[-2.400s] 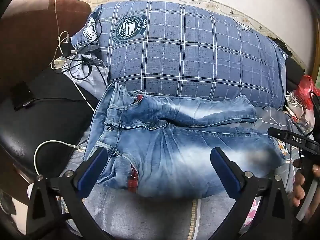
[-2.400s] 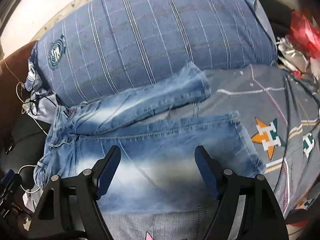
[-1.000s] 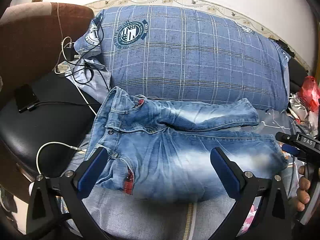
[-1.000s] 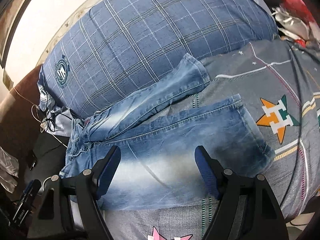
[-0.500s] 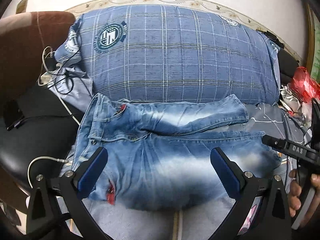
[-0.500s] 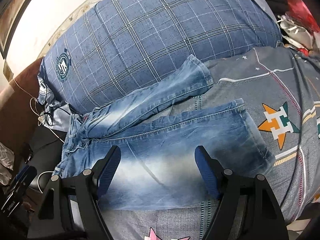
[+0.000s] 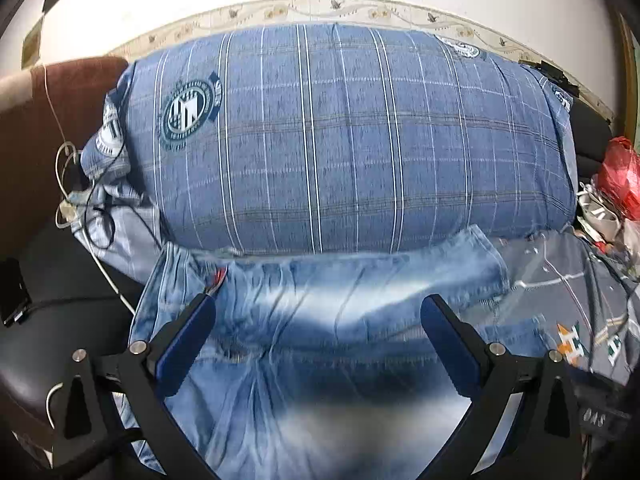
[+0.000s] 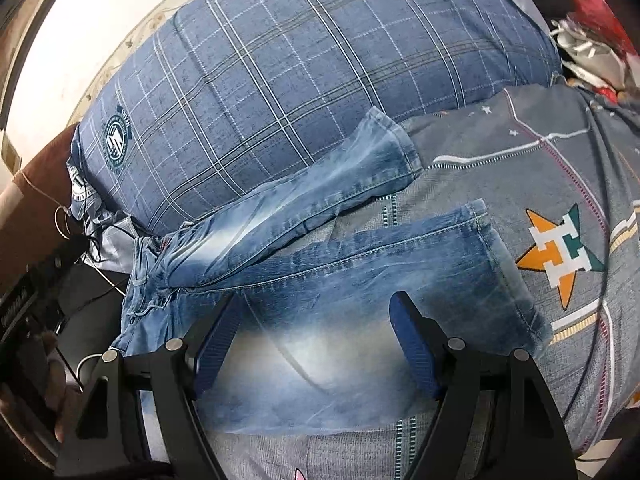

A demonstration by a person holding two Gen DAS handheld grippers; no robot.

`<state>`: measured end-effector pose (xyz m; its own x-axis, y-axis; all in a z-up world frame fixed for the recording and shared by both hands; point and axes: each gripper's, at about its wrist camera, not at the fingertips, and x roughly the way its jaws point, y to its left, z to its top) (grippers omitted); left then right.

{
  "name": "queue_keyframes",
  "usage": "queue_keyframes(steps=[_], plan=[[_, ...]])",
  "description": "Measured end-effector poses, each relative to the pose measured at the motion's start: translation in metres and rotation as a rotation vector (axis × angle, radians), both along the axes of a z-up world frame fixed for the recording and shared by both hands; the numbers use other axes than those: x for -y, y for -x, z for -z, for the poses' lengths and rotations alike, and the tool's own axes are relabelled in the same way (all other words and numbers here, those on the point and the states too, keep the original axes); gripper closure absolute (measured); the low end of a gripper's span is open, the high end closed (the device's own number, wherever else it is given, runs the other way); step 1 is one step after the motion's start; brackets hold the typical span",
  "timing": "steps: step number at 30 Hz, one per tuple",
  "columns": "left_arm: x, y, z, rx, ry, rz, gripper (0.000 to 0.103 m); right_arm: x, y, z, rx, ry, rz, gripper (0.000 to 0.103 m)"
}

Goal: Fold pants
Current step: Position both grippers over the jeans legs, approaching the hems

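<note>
Light blue jeans [image 8: 320, 276] lie spread flat on the bed, waistband at the left, the two legs apart and running right; the far leg rests against the pillow. In the left wrist view the jeans [image 7: 320, 320] fill the lower half, blurred. My left gripper [image 7: 318, 324] is open and empty, low over the jeans near the waist and crotch. My right gripper [image 8: 316, 322] is open and empty, above the near leg's middle. Part of the right gripper's body shows at the left wrist view's lower right.
A big blue plaid pillow [image 7: 340, 140] lies behind the jeans. A grey patterned bedsheet [image 8: 560, 200] lies under and right of them. Cables [image 7: 72, 208] and a black chair seat [image 7: 60, 312] are at the left. Red bags and clutter [image 7: 620, 184] sit at the far right.
My left gripper has moved forward and lower over the jeans, toward the pillow. My right gripper has shifted only slightly. The jeans have not moved.
</note>
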<state>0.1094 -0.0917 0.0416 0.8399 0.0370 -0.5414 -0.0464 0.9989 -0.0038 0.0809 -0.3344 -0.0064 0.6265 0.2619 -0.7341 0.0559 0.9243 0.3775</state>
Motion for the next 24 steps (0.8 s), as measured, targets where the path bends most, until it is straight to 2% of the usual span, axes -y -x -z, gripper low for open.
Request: queue_keyframes(steps=[3,6,9,14,24], plan=[[0.002,-0.002,0.017,0.002,-0.019,-0.018,0.001,-0.001,-0.003,0.004,-0.014,0.010,-0.009,0.026],[0.002,-0.010,0.027,-0.066,-0.019,-0.008,0.001,-0.005,-0.005,0.008,-0.023,0.027,-0.022,0.026],[0.001,-0.010,0.027,-0.073,-0.009,-0.016,0.001,-0.013,-0.008,0.008,-0.023,0.032,-0.040,0.026],[-0.001,-0.010,0.028,-0.094,0.009,-0.017,0.001,-0.024,-0.008,0.007,-0.006,0.104,-0.055,0.026],[0.000,-0.008,0.026,-0.084,0.007,-0.010,0.001,-0.024,-0.010,0.011,-0.018,0.103,-0.055,0.026]])
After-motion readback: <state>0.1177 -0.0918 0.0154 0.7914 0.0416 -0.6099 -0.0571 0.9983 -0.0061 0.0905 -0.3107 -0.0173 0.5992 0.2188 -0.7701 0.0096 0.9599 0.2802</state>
